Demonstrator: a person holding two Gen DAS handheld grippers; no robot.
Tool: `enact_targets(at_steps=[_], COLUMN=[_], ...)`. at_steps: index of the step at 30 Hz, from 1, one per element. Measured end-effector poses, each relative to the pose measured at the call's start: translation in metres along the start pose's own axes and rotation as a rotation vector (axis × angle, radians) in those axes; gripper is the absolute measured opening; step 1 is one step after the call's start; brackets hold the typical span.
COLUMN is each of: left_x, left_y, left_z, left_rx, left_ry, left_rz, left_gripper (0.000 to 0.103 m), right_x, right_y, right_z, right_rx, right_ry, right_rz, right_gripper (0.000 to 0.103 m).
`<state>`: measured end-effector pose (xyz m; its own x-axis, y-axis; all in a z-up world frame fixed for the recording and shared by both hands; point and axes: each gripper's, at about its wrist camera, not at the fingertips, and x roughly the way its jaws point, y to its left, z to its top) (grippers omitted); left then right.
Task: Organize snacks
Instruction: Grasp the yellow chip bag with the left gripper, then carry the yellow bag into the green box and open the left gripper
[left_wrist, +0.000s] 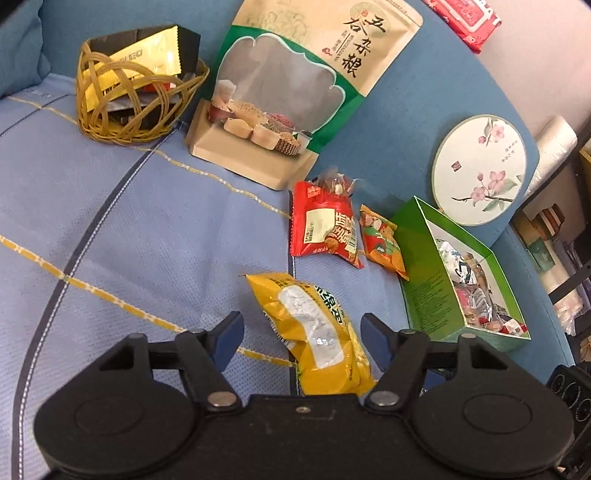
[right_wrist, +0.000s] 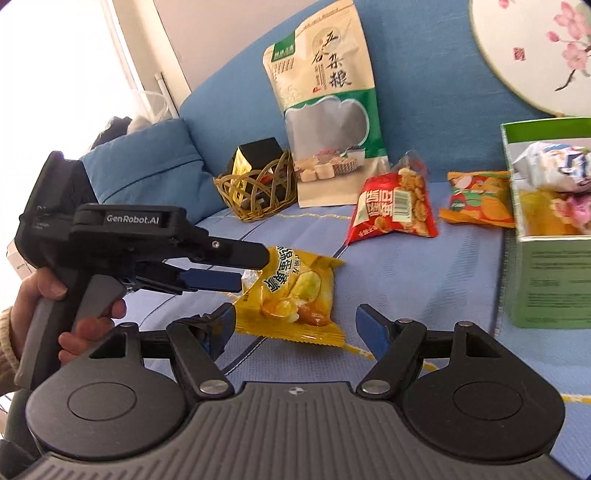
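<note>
yellow snack pkt (right_wrist: 291, 291): flat on blue sofa seat, front-mid, by the seam.
handling: prob. light, crinkly, slick film; chips inside fragile, so pinch a sealed end, not the belly.
left gripper (left_wrist: 302, 332): spread, pkt between the jaws, pads not pressing.
right gripper (right_wrist: 295, 325): spread, nothing held, just short of pkt.
green box (left_wrist: 424, 280): open, near seat's right edge, half full; likely destination.

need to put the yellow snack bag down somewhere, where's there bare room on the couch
Widest bare patch: the seat cushion between the wicker basket and the left claw. A narrower strip lies between the yellow packet and the red packet. Crowded from the red packet to the green box.
</note>
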<state>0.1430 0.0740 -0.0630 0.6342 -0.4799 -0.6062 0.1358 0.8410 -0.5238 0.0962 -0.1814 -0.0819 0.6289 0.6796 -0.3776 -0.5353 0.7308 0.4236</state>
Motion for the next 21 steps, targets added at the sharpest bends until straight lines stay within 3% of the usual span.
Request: enact_targets(at_steps=[3, 4, 5, 8, 9, 11, 16, 21], left_x=[0.004, 0.007, 0.011, 0.021, 0.022, 0.020, 0.008, -0.003], left_y=[0.000, 0.000, 0.000, 0.007, 0.008, 0.003, -0.016, -0.046], left_z=[0.003, 0.003, 0.003, 0.002, 0.002, 0.001, 0.005, 0.019], left_rx=[0.007, 0.013, 0.020, -0.013, -0.031, -0.024, 0.027, 0.076], left_ry=[0.001, 0.007, 0.018, 0.039, 0.047, 0.056, 0.048, 0.002], left_rz=[0.011, 0.019, 0.022, -0.018, -0.033, -0.054, -0.084, -0.150], left_gripper=[0.085, 0.076, 0.049, 0.027, 0.021, 0.004, 0.000, 0.000], right_x=[0.010, 0.014, 0.019, 0.022, 0.021, 0.020, 0.002, -0.033], right_y=[-0.012, -0.015, -0.018, -0.018, -0.017, -0.016, -0.011, -0.006], right_z=[0.004, 0.005, 0.005, 0.006, 0.007, 0.007, 0.013, 0.029], right_rx=[0.101, 0.126, 0.149, 0.170, 0.157, 0.161, 0.142, 0.082], right_ry=[-0.002, 0.012, 0.037, 0.047, 0.058, 0.077, 0.052, -0.068], right_rz=[0.007, 0.004, 0.007, -0.007, 0.002, 0.028, 0.040, -0.003], right_gripper=[0.103, 0.103, 0.103, 0.103, 0.058, 0.052, 0.037, 0.035])
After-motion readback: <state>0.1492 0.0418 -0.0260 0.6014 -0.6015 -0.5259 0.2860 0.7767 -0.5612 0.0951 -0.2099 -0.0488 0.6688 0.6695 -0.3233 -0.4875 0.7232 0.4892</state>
